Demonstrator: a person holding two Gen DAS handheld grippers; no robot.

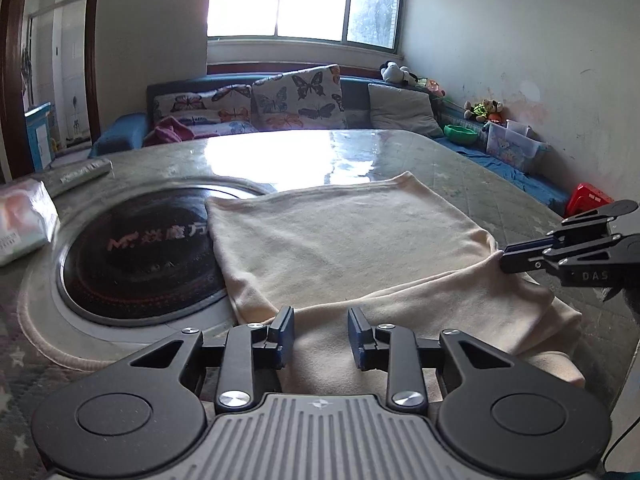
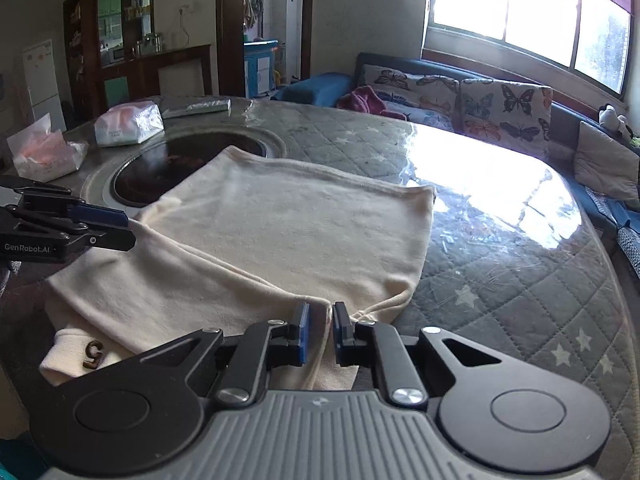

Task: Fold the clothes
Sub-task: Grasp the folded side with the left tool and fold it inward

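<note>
A cream garment (image 1: 352,248) lies on the round table, partly folded, its far half flat and a fold line running across the near part; it also shows in the right wrist view (image 2: 288,232). My left gripper (image 1: 320,324) is open, low over the garment's near left edge, its jaws either side of the cloth. It shows at the left of the right wrist view (image 2: 120,220). My right gripper (image 2: 320,316) is open by a narrow gap at the fold's right corner, with cloth between the jaws. It shows at the right of the left wrist view (image 1: 508,254).
A black round hotplate (image 1: 140,256) sits in the table's middle, partly under the garment. A tissue pack (image 2: 128,122), a plastic bag (image 2: 44,156) and a flat grey box (image 2: 196,107) lie beyond it. A sofa with butterfly cushions (image 1: 296,96) stands behind the table.
</note>
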